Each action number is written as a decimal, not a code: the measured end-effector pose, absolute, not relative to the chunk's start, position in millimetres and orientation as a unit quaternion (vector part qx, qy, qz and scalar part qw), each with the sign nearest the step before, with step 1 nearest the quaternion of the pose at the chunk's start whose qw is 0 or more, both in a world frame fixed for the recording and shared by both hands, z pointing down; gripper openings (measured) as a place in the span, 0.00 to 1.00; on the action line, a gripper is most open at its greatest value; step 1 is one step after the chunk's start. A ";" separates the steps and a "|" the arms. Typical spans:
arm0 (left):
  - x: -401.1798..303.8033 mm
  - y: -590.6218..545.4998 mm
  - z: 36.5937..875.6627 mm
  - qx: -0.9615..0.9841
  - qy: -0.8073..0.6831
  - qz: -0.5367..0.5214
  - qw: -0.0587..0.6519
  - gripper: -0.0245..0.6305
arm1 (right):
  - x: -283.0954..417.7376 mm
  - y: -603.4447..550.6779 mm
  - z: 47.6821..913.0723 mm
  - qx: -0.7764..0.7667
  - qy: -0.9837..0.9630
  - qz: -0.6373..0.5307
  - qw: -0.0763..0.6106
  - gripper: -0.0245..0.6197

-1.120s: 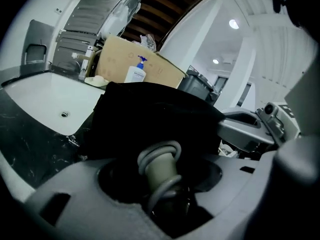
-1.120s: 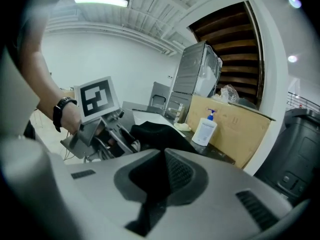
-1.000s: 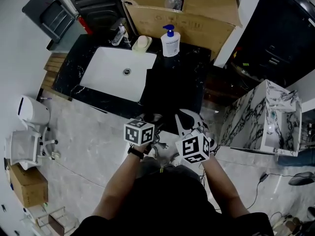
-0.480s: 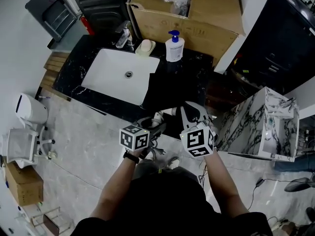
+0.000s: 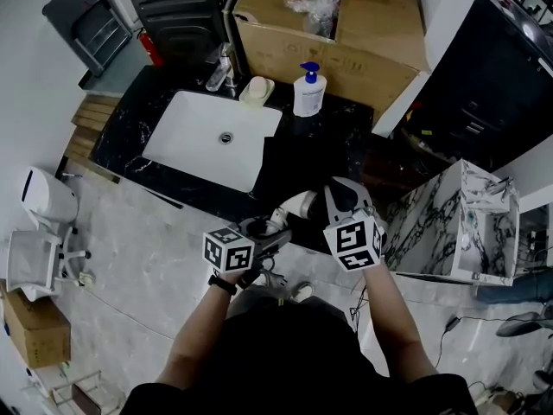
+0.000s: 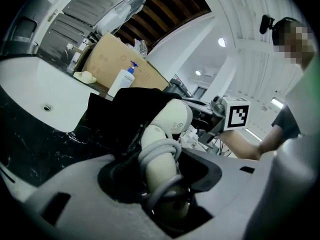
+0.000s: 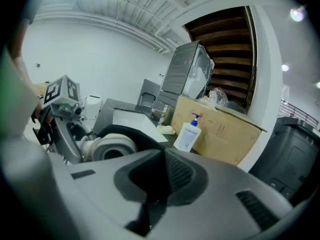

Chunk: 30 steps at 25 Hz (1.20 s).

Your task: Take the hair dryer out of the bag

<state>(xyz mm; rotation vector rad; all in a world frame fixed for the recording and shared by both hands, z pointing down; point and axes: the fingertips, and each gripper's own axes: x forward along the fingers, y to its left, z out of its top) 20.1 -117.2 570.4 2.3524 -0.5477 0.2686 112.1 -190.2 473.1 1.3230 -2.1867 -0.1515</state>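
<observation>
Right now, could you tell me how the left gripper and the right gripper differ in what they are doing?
The left gripper has its jaws wide, clamped on the cord-wrapped handle of the white hair dryer; the right gripper has its jaws nearly together, pinching the cloth of the black bag. The left gripper holds something thick and rigid, the right gripper something thin and soft. Both are closed on something, side by side.

Black counter [image 5: 121, 132] bears sink [image 5: 212, 141], soap bottle [image 5: 308, 93]
</observation>
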 end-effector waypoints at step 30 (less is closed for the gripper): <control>19.2 -77.9 524.8 0.948 0.001 0.017 0.317 0.39 | 130.2 -233.1 464.3 0.539 -0.795 0.023 0.278 0.08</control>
